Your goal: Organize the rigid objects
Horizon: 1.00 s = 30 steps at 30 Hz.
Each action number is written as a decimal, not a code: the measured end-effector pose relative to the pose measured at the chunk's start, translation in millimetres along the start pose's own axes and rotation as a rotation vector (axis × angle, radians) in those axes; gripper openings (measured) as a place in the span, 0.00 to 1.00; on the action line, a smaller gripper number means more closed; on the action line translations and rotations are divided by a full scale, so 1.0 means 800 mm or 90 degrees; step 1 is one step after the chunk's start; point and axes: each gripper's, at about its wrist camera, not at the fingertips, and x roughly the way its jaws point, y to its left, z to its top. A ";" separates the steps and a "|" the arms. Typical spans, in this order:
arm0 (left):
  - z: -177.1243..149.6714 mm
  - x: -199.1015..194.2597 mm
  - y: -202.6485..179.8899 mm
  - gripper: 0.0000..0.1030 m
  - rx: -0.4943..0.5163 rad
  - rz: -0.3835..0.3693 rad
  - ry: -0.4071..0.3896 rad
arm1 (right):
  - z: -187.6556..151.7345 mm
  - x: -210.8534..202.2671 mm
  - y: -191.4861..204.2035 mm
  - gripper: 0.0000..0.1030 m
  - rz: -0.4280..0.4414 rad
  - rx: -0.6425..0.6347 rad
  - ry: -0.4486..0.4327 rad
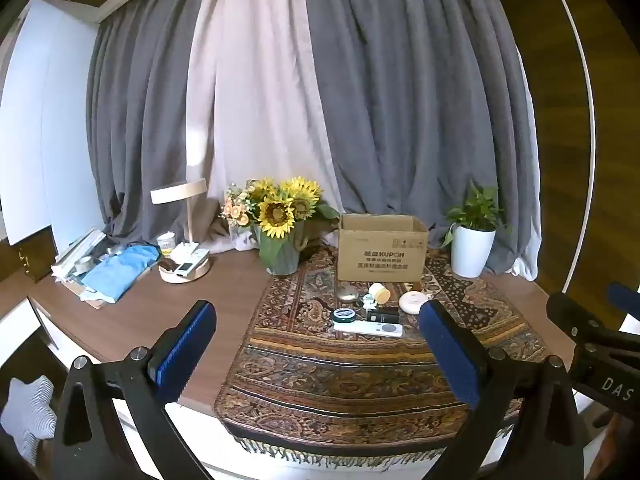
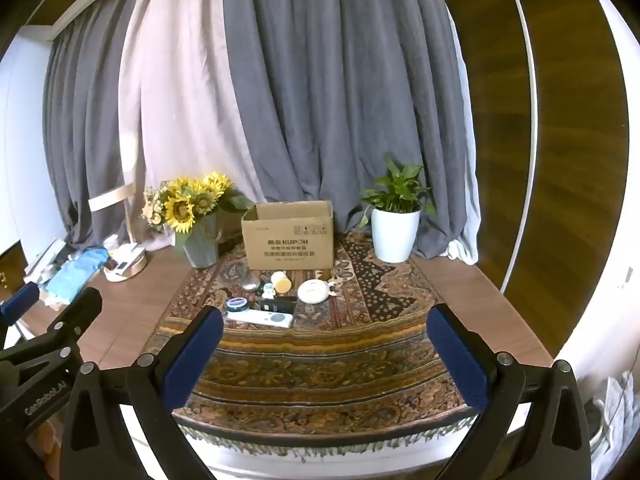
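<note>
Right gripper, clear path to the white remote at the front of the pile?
Probably yes. The right gripper is open and empty, the white remote lies nearest it on the patterned runner, and only bare runner lies between. The green-lidded tin sits close behind.

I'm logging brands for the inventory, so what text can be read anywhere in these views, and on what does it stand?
"KUPOH": front of the cardboard box, in brown print.
Chinese lines and small icons on the box: too small to read.
"GenRobot.AI": body of the left hand-held gripper.
"DAS": body of the right hand-held gripper, cut off by the frame.
Items on the patterned cloth: nothing legible.
</note>
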 end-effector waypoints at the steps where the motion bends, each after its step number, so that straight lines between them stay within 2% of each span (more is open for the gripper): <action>1: 0.000 0.000 0.000 1.00 0.002 0.001 0.002 | 0.000 0.000 0.000 1.00 -0.001 -0.003 0.008; 9: 0.004 0.001 0.000 1.00 -0.002 0.007 -0.014 | 0.000 -0.001 -0.001 1.00 0.001 0.001 0.006; 17: -0.011 -0.008 0.001 1.00 -0.001 0.000 -0.024 | -0.001 0.001 0.002 1.00 0.006 0.005 0.002; 19: -0.001 -0.008 0.007 1.00 -0.001 -0.003 -0.020 | 0.000 -0.001 -0.002 1.00 0.007 0.006 0.001; 30: 0.003 0.000 0.003 1.00 0.003 -0.010 -0.013 | 0.002 -0.001 0.000 1.00 0.011 0.005 -0.002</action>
